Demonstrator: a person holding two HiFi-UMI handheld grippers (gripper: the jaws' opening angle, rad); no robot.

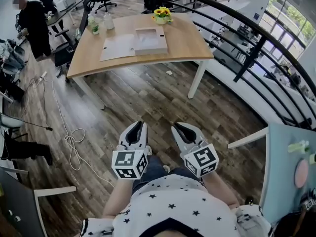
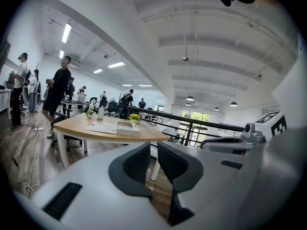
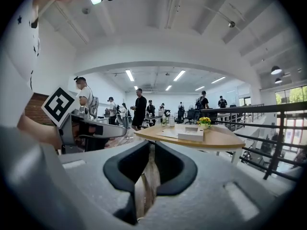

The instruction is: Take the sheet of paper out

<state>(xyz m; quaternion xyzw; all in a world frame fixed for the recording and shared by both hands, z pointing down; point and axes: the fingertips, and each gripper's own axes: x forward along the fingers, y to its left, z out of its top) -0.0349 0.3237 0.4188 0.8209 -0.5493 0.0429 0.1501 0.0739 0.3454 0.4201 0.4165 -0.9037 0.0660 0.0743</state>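
A large pale paper sheet (image 1: 117, 48) lies flat on the wooden worktop (image 1: 190, 46). My left gripper (image 1: 137, 128) and right gripper (image 1: 180, 128) gape slightly, empty.

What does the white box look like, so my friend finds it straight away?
Find the wooden table by the black railing. Near its middle, just in front of the yellow flowers, lies the white box. It is the only thick block there: the sheet beside it is flat, and the bottles stand upright.

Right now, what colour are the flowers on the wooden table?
Yellow. The flowers show best in the head view.
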